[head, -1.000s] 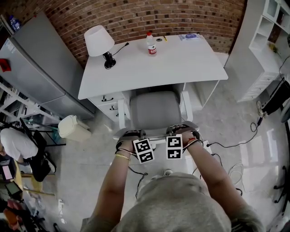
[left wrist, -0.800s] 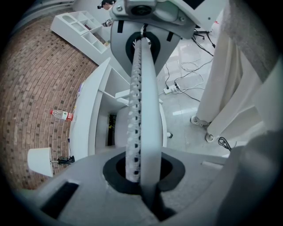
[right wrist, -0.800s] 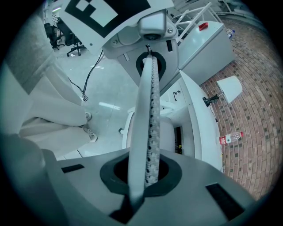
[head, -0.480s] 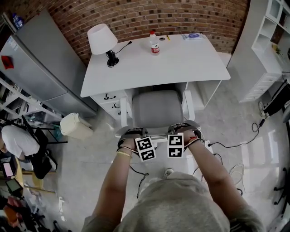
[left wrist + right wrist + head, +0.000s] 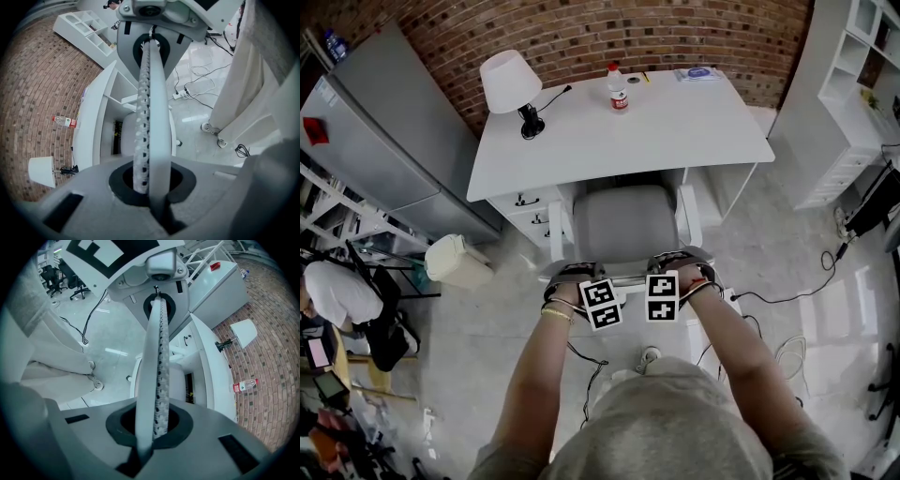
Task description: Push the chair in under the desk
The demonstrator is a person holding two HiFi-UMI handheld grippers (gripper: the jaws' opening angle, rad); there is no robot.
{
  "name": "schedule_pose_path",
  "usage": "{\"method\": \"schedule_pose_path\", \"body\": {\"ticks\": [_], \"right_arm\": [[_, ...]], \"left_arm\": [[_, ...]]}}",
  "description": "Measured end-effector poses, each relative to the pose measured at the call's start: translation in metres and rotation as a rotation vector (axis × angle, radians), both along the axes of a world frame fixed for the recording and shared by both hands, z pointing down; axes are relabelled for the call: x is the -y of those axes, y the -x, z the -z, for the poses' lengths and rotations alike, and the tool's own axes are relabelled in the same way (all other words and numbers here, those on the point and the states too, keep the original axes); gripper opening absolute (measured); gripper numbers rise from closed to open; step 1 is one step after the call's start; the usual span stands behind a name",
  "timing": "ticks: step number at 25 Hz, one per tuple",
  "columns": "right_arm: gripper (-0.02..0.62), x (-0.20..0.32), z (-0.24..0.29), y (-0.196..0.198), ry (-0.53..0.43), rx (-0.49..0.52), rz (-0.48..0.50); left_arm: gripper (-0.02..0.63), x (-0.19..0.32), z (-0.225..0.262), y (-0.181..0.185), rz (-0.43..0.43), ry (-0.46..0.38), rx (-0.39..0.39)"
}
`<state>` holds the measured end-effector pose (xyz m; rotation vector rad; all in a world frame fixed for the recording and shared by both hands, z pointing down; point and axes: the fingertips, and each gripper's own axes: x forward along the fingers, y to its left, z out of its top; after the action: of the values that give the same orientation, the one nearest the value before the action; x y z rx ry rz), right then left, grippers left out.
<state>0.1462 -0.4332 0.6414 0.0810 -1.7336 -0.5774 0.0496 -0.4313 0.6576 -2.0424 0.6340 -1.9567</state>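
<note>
The chair (image 5: 623,220), grey seat with white armrests, stands facing the white desk (image 5: 675,131), the front of its seat under the desk edge. Both grippers rest side by side on the top of the chair's backrest. My left gripper (image 5: 584,281) is shut with nothing between its fingers (image 5: 150,154). The right gripper (image 5: 668,272) is likewise shut and empty, fingers (image 5: 157,394) together. In both gripper views the seat (image 5: 125,138) (image 5: 177,380) shows beyond the jaws, below the desk (image 5: 89,117) (image 5: 211,376).
A white lamp (image 5: 508,82), a water bottle (image 5: 618,89) and papers sit on the desk; drawers (image 5: 520,211) are under its left side. A bin (image 5: 455,261) and grey cabinet (image 5: 375,141) stand left, white shelving (image 5: 853,94) right. Cables (image 5: 769,300) trail on the floor.
Both grippers and the chair's backrest have crept a little toward the desk. The jaws have stayed shut.
</note>
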Motion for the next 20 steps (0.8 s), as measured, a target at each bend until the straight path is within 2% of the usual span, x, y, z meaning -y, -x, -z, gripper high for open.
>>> {"method": "schedule_pose_path", "body": {"ticks": [5,9,16,17,19,20], "right_arm": [[0.011,0.001,-0.001,0.000,-0.010,0.005,0.001],[0.012,0.001,-0.002,-0.004,-0.031,-0.016,0.014],[0.015,0.001,-0.001,-0.003,-0.004,0.000,-0.013],[0.026,0.001,-0.001,-0.003,0.001,0.006,-0.023],[0.133,-0.001,0.001,-0.002,0.019,0.022,-0.049],[0.156,-0.002,0.002,-0.002,0.024,0.034,-0.063]], "left_arm": [[0.015,0.001,-0.002,-0.001,0.002,-0.005,-0.002],[0.017,0.004,0.000,-0.002,0.005,-0.052,0.003],[0.034,0.006,0.006,0.000,0.021,-0.091,-0.019],[0.046,0.006,0.007,0.000,0.029,-0.092,-0.030],[0.082,0.004,0.009,0.000,0.040,-0.091,-0.051],[0.099,0.002,0.011,0.000,0.039,-0.091,-0.057]]}}
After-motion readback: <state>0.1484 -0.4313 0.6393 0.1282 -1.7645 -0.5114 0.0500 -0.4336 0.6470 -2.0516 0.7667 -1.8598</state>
